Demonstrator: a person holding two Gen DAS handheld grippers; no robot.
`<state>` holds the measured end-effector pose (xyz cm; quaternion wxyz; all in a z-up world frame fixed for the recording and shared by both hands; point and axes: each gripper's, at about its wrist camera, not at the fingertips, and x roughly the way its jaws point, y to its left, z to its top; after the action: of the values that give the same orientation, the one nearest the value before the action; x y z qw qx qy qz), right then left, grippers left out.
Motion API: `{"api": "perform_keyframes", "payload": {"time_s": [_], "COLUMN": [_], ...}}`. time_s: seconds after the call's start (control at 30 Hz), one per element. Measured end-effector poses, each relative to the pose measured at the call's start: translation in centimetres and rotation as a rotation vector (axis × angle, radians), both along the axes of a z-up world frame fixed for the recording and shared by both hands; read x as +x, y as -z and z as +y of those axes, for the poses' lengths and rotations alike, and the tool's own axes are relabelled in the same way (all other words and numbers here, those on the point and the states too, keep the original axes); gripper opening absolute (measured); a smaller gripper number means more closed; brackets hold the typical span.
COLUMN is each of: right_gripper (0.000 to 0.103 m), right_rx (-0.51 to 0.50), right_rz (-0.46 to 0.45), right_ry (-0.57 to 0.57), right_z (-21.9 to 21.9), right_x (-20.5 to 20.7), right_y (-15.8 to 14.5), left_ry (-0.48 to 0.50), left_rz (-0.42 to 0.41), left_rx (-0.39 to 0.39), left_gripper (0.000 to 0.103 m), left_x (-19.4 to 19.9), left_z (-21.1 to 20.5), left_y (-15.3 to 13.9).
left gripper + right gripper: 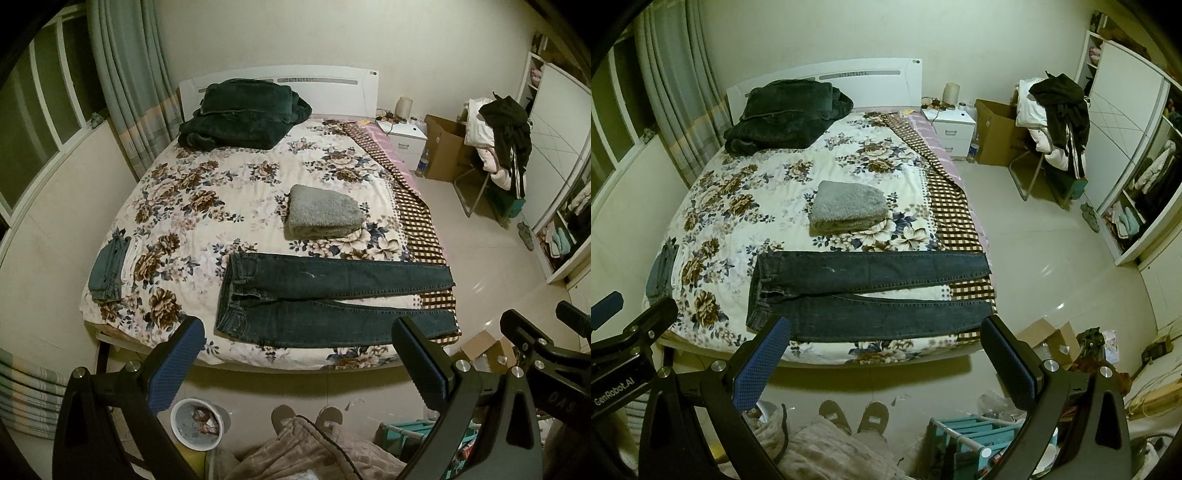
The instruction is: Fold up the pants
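Lying flat on floral bed [177,206], jeans [332,295], grey towel [321,214] behind, both hand-held grippers released, left [295,365], right [886,365]

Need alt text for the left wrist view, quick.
Dark jeans lie flat and unfolded across the foot of a floral bed, waistband left. The open left gripper hovers short of them; a folded grey blanket sits behind.

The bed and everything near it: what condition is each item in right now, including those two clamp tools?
Jeans: spread flat, unfolded, legs apart.
Grey blanket: folded, on the bed.
Dark green blanket: loosely folded by the headboard.
Small clothes stack: folded, at the bed's edge.
Left gripper: fingers open, holding nothing.
Right gripper: fingers open, holding nothing.
Cardboard box: open.
Chair: piled with clothes.
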<state>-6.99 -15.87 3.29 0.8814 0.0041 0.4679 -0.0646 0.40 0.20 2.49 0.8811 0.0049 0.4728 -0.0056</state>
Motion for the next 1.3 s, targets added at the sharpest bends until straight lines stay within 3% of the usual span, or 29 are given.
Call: {"api": "perform_keyframes", "payload": {"time_s": [0.17, 1.03, 1.3], "right_gripper": [0.103, 0.103, 0.103], "right_rx": [0.0, 0.001, 0.01], "right_rz": [-0.002, -0.008, 0.002], "right_ry": [-0.001, 0.001, -0.006], "right_z": [0.1, 0.1, 1.6], "right_x": [0.7, 0.1, 0.8], "right_y": [-1.1, -0.5, -2.7], "left_ry": [-0.001, -0.004, -0.007], "left_rz": [-0.002, -0.012, -0.008], "left_rx": [0.0, -0.008, -0.005], "left_gripper": [0.103, 0.103, 0.103], "left_x": [0.1, 0.3, 0.5], "left_z": [0.0, 0.9, 0.8], "left_y": [-0.3, -1.4, -1.8]}}
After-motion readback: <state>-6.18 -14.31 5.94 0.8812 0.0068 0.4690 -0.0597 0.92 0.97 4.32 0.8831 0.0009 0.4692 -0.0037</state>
